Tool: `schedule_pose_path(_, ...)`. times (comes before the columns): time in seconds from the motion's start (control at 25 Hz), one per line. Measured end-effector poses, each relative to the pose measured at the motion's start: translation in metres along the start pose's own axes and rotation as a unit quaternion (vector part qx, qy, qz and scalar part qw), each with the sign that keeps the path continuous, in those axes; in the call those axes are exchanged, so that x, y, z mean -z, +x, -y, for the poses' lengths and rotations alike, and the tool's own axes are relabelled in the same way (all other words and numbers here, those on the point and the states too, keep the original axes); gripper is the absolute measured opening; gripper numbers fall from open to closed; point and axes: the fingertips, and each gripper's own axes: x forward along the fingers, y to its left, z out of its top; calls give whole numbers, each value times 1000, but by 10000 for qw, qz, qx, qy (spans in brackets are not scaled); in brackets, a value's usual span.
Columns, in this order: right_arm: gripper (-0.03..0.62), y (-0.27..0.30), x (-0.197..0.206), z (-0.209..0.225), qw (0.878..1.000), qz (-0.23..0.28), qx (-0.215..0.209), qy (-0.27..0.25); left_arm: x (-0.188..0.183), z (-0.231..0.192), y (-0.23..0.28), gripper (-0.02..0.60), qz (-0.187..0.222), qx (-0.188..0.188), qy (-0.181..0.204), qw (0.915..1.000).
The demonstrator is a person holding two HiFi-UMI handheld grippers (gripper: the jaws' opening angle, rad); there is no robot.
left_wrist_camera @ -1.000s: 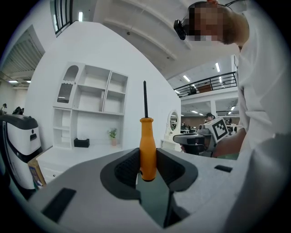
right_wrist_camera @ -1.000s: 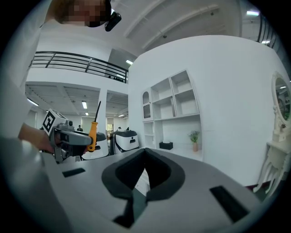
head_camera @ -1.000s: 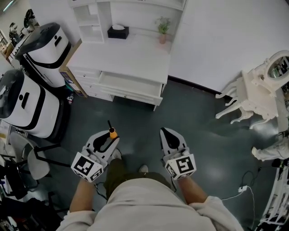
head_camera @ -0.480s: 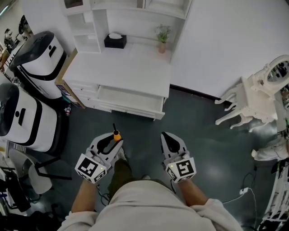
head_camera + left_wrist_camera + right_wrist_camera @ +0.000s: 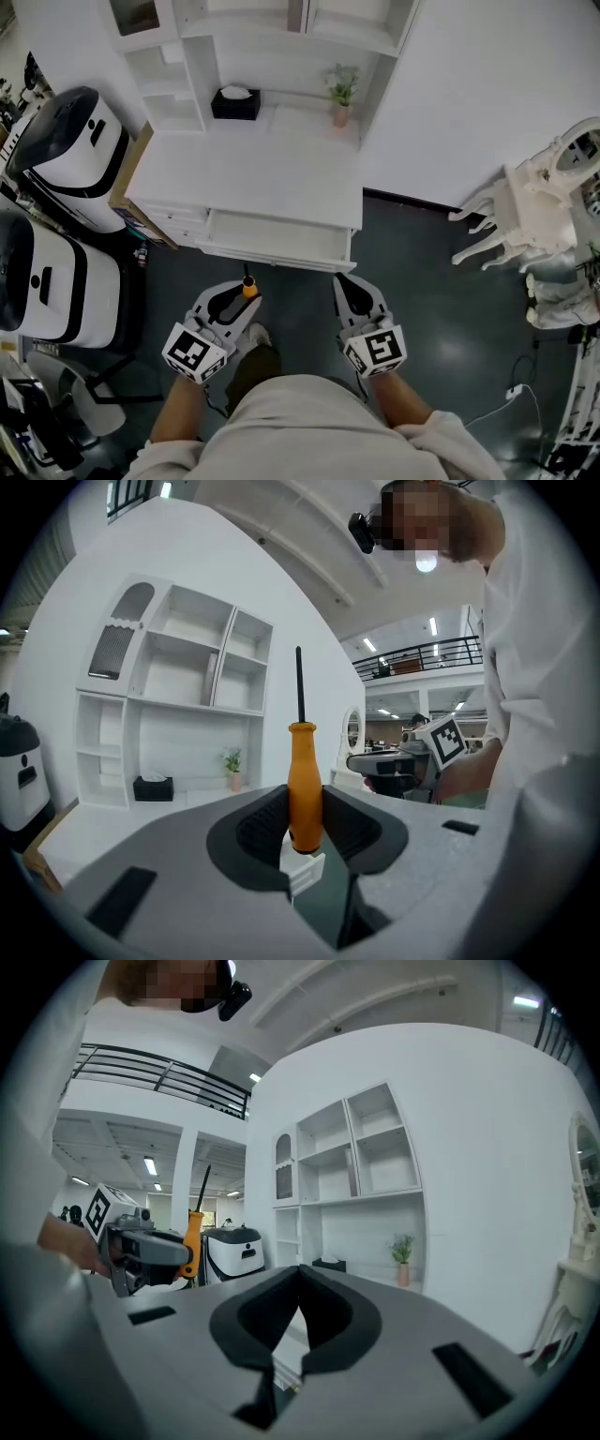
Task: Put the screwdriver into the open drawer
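Note:
My left gripper (image 5: 242, 298) (image 5: 305, 827) is shut on a screwdriver (image 5: 303, 785) with an orange handle (image 5: 249, 290) and a thin black shaft pointing up and forward. It hovers just in front of the open drawer (image 5: 277, 240) of a white desk (image 5: 253, 169). My right gripper (image 5: 349, 286) (image 5: 298, 1321) sits beside it to the right, jaws closed together with nothing between them. In the right gripper view the left gripper (image 5: 141, 1246) and the screwdriver (image 5: 194, 1232) show at the left.
White shelving (image 5: 281, 42) stands on the desk with a black tissue box (image 5: 235, 101) and a small potted plant (image 5: 342, 94). Two white-and-black machines (image 5: 70, 141) stand at the left. A white ornate table (image 5: 539, 202) lies at the right. Dark floor (image 5: 441, 291) lies underfoot.
Both grippers and the person have moved forward toward the desk; the open drawer is now right in front of the screwdriver tip. The grip on the screwdriver is unchanged.

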Motion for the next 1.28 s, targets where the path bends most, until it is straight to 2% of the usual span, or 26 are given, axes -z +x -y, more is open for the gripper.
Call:
schedule_pose_path(0.28,3,53,-9,1,9997,-46,254,35,-2,-57,13,112,-45,236,-97,9997)
schedule_pose_path(0.52,3,80,-15,9,9994,-23,327,58,-6,-87,28,112,-46,296,-89,9995)
schedule_pose_path(1.04,3,113,-16,58,9997,-110,-210,-67,-3,-123,74,112,-175,-268,-42,9995)
schedule_pose_path(1.28,3,118,-11,79,9994,-191,-271,-42,3,-147,97,112,-416,-409,213,9981)
